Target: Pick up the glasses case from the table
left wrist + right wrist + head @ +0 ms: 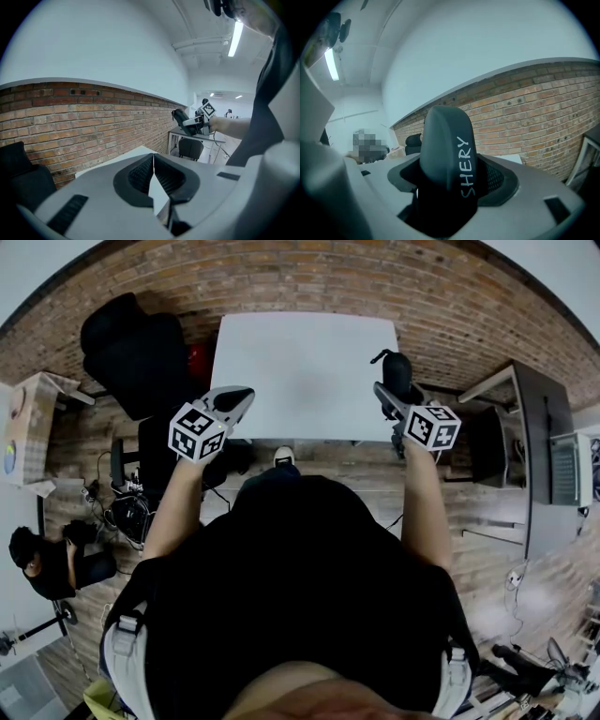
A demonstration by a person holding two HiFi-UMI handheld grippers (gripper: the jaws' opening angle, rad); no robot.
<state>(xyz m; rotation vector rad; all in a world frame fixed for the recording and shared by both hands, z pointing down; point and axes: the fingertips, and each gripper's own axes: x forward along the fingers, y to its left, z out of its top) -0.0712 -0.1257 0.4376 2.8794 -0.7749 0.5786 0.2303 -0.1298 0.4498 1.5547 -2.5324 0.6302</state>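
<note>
Black, with white letters SHERY along it, the glasses case [446,154] stands upright between the 2 jaws of the right gripper [386,390], which are wide apart and press on its sides. The case is by the right edge of the white table [309,371]. The left gripper [153,178] has its jaws closed together, with nothing between them.

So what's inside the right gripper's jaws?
A black glasses case, standing on end, SHERY written on it, clamped by the right gripper. It is shut, so its inside is hidden.
</note>
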